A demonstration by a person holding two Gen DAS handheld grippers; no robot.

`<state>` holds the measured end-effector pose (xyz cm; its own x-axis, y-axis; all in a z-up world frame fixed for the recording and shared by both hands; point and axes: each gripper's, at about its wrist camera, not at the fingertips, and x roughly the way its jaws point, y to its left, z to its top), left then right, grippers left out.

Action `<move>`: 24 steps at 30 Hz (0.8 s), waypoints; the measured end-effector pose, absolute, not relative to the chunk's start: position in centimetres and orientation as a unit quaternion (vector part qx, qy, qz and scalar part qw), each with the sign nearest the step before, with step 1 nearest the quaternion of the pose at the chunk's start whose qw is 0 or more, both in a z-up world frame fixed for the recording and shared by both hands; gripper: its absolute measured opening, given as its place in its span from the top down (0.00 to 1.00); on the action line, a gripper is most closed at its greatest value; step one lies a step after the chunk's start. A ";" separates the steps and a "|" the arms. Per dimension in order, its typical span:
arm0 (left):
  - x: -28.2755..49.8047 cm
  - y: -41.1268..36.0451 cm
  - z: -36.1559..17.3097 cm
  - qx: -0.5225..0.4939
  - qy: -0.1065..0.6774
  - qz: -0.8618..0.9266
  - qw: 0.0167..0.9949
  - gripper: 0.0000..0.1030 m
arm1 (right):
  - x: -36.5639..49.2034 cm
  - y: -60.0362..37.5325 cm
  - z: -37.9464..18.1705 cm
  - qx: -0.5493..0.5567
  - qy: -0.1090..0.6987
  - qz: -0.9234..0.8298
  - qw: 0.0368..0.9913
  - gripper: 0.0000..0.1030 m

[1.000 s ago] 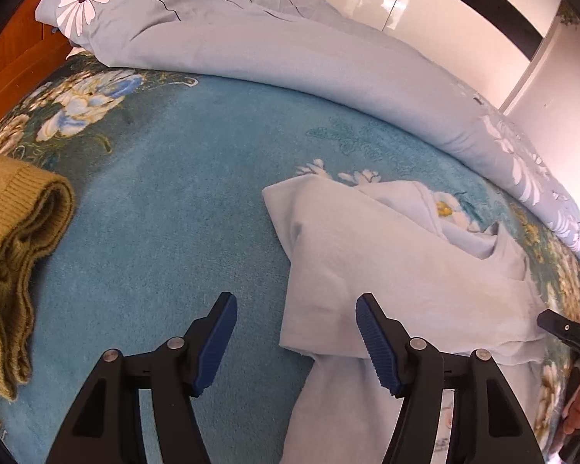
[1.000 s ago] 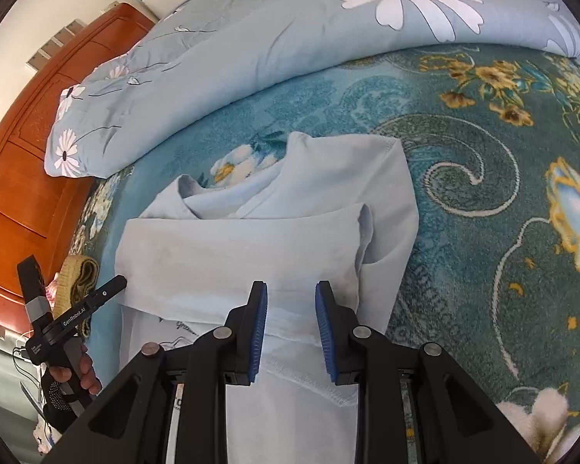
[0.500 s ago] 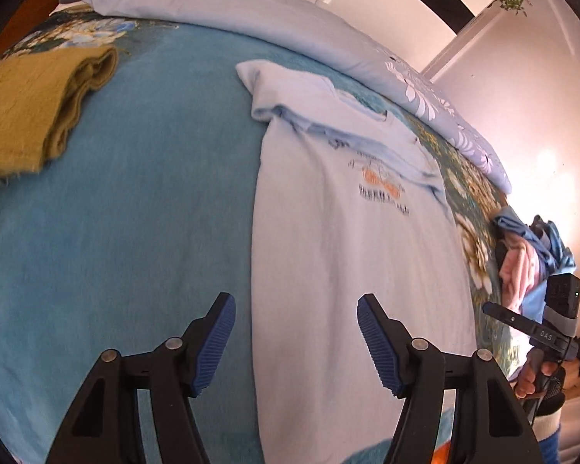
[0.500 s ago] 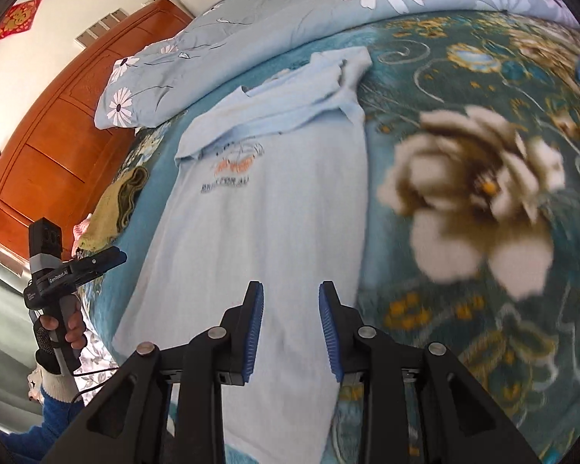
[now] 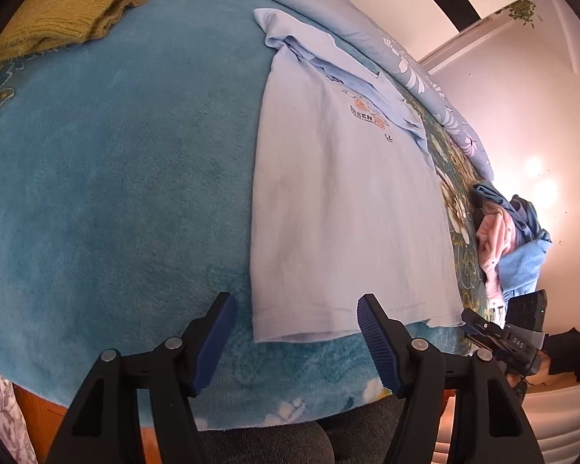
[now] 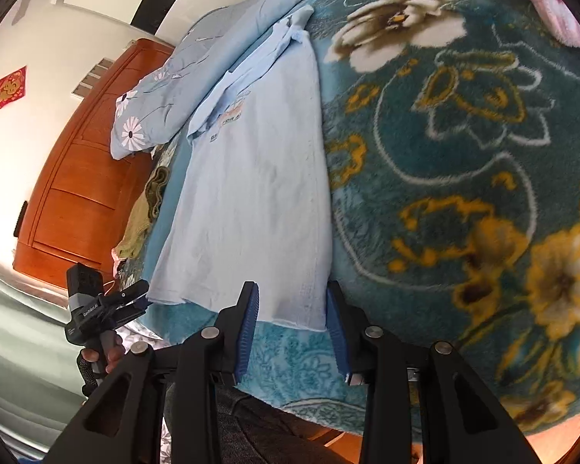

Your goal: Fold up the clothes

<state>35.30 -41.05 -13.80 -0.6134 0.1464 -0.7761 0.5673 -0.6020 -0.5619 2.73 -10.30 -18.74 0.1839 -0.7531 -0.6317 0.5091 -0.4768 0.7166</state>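
Note:
A light blue T-shirt [image 5: 348, 201] lies lengthwise on the teal blanket [image 5: 116, 193], sleeves folded in, hem toward me. It also shows in the right wrist view [image 6: 259, 193]. My left gripper [image 5: 295, 340] is open and empty, hovering just in front of the hem's left corner. My right gripper [image 6: 294, 328] is open and empty, its jaws either side of the hem's right corner; it also shows at the right of the left wrist view [image 5: 498, 338]. The left gripper appears in the right wrist view [image 6: 112, 305].
A folded olive-green sweater [image 5: 69, 11] lies at the far left of the bed. A flowered light blue duvet [image 5: 406, 65] runs along the far side. A heap of pink and blue clothes [image 5: 510, 236] sits at the right. A wooden headboard [image 6: 77, 178] stands beyond the bed.
Both grippers have pulled back from the collar end to the hem at the near edge of the bed. The right gripper's jaws have opened wider.

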 end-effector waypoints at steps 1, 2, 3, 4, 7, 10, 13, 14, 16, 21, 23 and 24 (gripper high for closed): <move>35.5 -41.0 -13.9 0.417 0.430 -0.790 0.132 0.33 | 2.6 -10.1 -18.8 0.582 -0.115 -0.629 0.502 0.65; 35.8 -41.1 -13.9 0.413 0.437 -0.788 0.131 0.33 | 2.6 -9.9 -18.8 0.580 -0.126 -0.628 0.503 0.67; 36.0 -41.2 -14.0 0.409 0.445 -0.786 0.128 0.33 | 2.4 -9.6 -18.9 0.579 -0.140 -0.627 0.502 0.69; 36.3 -41.3 -14.2 0.405 0.454 -0.784 0.126 0.33 | 2.0 -9.3 -19.1 0.581 -0.155 -0.624 0.499 0.74; 36.8 -41.7 -14.5 0.392 0.475 -0.778 0.122 0.33 | 1.6 -8.9 -19.8 0.586 -0.186 -0.614 0.495 0.93; 37.2 -42.1 -14.7 0.383 0.493 -0.772 0.117 0.33 | 1.4 -8.4 -19.9 0.579 -0.203 -0.617 0.493 0.95; 37.3 -42.3 -14.9 0.380 0.503 -0.768 0.114 0.33 | 0.1 -7.0 -19.6 0.564 -0.223 -0.639 0.472 0.96; 37.2 -42.3 -14.9 0.380 0.504 -0.768 0.115 0.33 | -0.2 -6.8 -19.6 0.565 -0.224 -0.641 0.469 0.96; 36.9 -42.2 -14.9 0.381 0.502 -0.768 0.116 0.33 | -0.4 -6.8 -19.9 0.571 -0.221 -0.640 0.464 0.96; 36.6 -42.3 -15.1 0.371 0.518 -0.764 0.103 0.33 | -1.0 -6.6 -20.3 0.574 -0.233 -0.640 0.456 0.96; 36.8 -42.6 -15.6 0.358 0.537 -0.759 0.087 0.34 | -1.2 -6.6 -20.4 0.575 -0.239 -0.638 0.454 0.96; 37.0 -42.7 -15.8 0.352 0.547 -0.755 0.082 0.34 | -1.1 -6.7 -20.4 0.575 -0.236 -0.638 0.454 0.96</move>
<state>36.96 -42.67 -15.84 -0.7393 0.2610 -0.6208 0.5088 -0.3874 -0.7688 -1.08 -6.70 -20.38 0.0745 -0.8514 -0.5192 0.3072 -0.4757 0.8242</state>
